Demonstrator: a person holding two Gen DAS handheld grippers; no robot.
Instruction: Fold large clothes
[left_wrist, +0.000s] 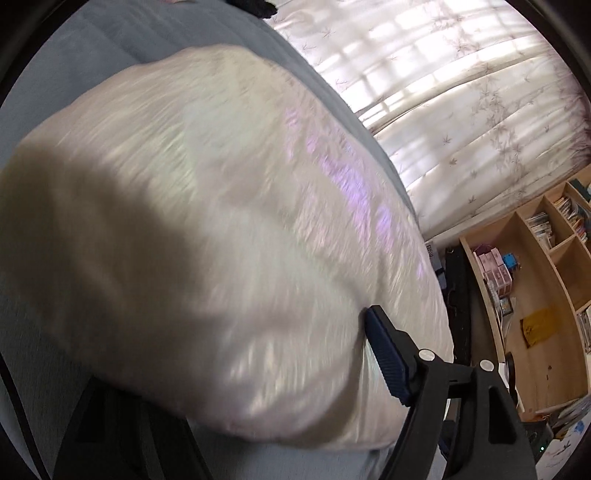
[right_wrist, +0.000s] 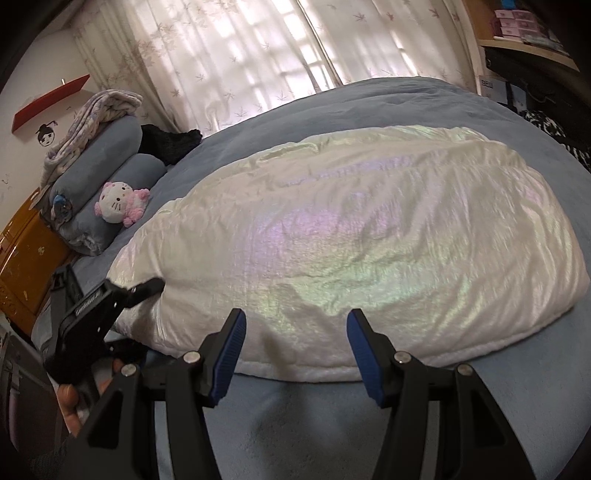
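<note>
A large white puffy garment with an iridescent sheen (right_wrist: 351, 236) lies spread across the blue-grey bed (right_wrist: 295, 443). My right gripper (right_wrist: 295, 350) is open, its blue-padded fingers just short of the garment's near hem, touching nothing. My left gripper (right_wrist: 147, 290) reaches into the garment's left edge; in the left wrist view the garment (left_wrist: 207, 236) fills the frame, blurred, and lies over the gripper. Only the right blue fingertip (left_wrist: 384, 350) shows there, pressed against the fabric. The other finger is hidden under cloth.
Rolled grey bedding (right_wrist: 107, 173) with a pink-white plush cat (right_wrist: 118, 201) and a black item (right_wrist: 170, 142) sit at the bed's far left. Curtains (right_wrist: 258, 48) hang behind. A wooden shelf unit (left_wrist: 535, 280) stands beside the bed. An orange cabinet (right_wrist: 22, 266) is at left.
</note>
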